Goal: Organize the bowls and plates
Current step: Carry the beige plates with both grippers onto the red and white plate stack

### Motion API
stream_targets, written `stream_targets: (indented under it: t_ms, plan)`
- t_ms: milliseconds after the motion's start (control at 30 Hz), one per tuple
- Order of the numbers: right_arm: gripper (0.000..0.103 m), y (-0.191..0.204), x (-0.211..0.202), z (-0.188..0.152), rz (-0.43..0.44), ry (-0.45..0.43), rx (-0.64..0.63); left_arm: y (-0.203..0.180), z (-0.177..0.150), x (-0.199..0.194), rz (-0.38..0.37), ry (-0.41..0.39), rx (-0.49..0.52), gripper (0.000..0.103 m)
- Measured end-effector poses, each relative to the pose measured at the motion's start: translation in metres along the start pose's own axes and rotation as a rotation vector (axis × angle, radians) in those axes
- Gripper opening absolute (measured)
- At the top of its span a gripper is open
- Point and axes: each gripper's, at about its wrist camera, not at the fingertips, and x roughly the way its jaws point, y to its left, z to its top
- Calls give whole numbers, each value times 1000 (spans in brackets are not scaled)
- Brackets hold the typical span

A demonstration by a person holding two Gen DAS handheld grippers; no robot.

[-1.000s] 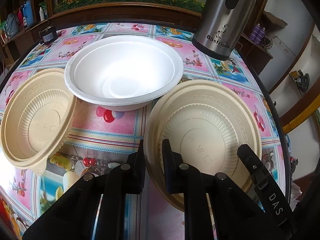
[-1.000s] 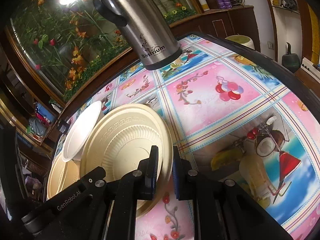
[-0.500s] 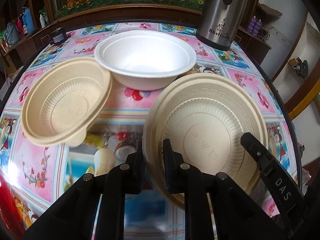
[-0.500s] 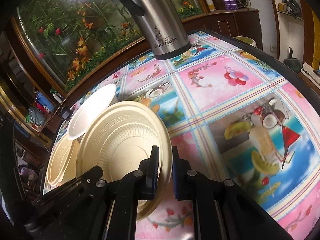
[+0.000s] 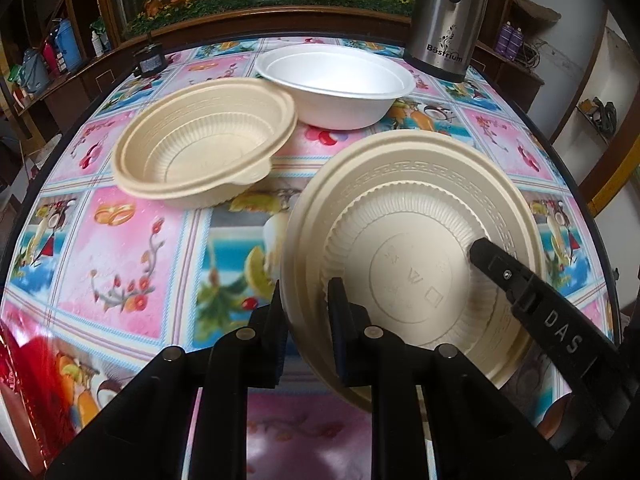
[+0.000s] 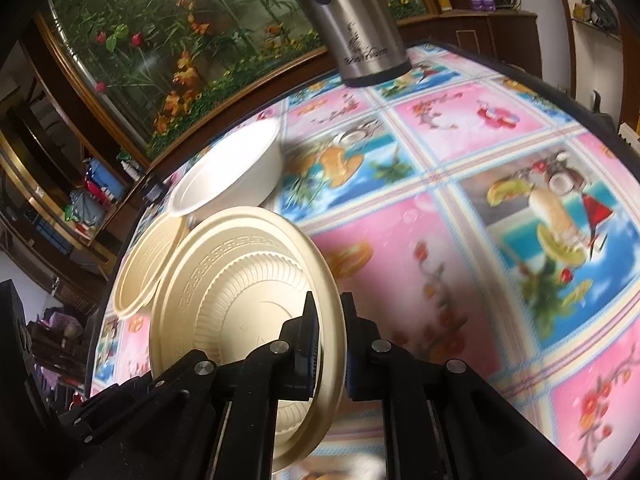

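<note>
A ribbed beige plate (image 5: 412, 248) hangs tilted above the flowered tablecloth, gripped at two sides. My left gripper (image 5: 306, 292) is shut on its left rim. My right gripper (image 6: 330, 312) is shut on the opposite rim (image 6: 240, 292), and one of its fingers (image 5: 504, 268) lies across the plate's face in the left wrist view. Beyond the plate a beige ribbed bowl (image 5: 204, 148) sits on the table, its rim against a white bowl (image 5: 336, 84). Both bowls show at the left in the right wrist view: white bowl (image 6: 232, 172), beige bowl (image 6: 148, 264).
A steel thermos jug (image 5: 448, 16) stands at the far right of the table, also seen as the jug (image 6: 360, 28). A small black object (image 5: 150, 62) lies at the far left edge. Something shiny red (image 5: 24, 380) is at the near left. Wooden cabinets and a plant display ring the table.
Both grippers, still holding the plate between them, have drawn back across the table; the two bowls and the jug now look farther off. The grips have not changed.
</note>
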Motion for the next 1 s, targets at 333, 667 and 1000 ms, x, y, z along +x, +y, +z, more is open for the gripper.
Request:
stream_targets:
  t_ms: [333,667,1000]
  plan:
    - [8,21,-16,-37,13,-7,-26,23,-25,-17,-1,15,-16,17]
    - [9,45,-27,-67,47,12,-45,51,-55,-36,24,18,-27,18]
    - [9,104,-51,-90,130,28,-128,103,-72,-90,90,-72,-87,17]
